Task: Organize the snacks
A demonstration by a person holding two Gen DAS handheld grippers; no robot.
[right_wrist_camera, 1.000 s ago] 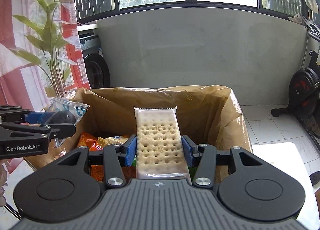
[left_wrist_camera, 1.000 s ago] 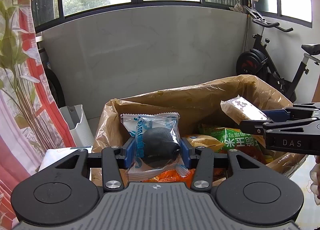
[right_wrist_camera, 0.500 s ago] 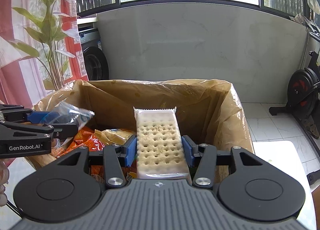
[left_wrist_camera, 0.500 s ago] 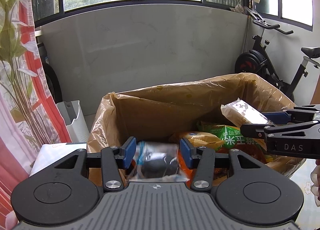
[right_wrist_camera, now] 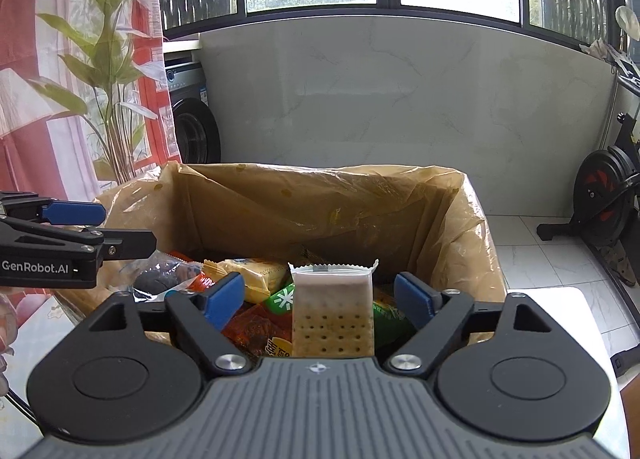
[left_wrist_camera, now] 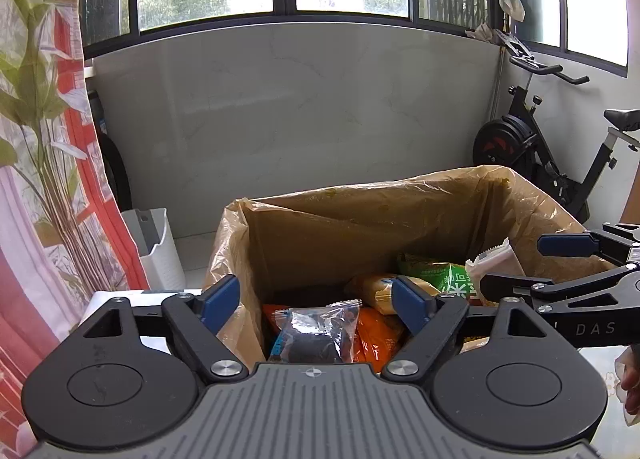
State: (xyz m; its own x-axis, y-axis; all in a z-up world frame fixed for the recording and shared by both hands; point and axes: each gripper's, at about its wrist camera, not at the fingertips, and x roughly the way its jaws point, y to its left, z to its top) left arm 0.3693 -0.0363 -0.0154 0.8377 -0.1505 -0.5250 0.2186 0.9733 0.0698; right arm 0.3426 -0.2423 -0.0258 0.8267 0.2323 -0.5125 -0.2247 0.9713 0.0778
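Note:
A box lined with a brown plastic bag holds several snack packets. My left gripper hangs over its near left part, jaws opening, nothing pressed between the blue pads. Below it a clear packet with a dark round snack lies on orange packets. My right gripper is over the box's right part, jaws also opening. A cracker packet stands upright between its pads, with a gap on both sides.
An exercise bike stands on the tiled floor at the right. A white bin and a leaf-print curtain are left of the box. A washing machine is behind it, and a white table corner to its right.
Both grippers have opened wide. The dark snack packet left the left pads and dropped into the box. The cracker packet slipped lower between the right pads.

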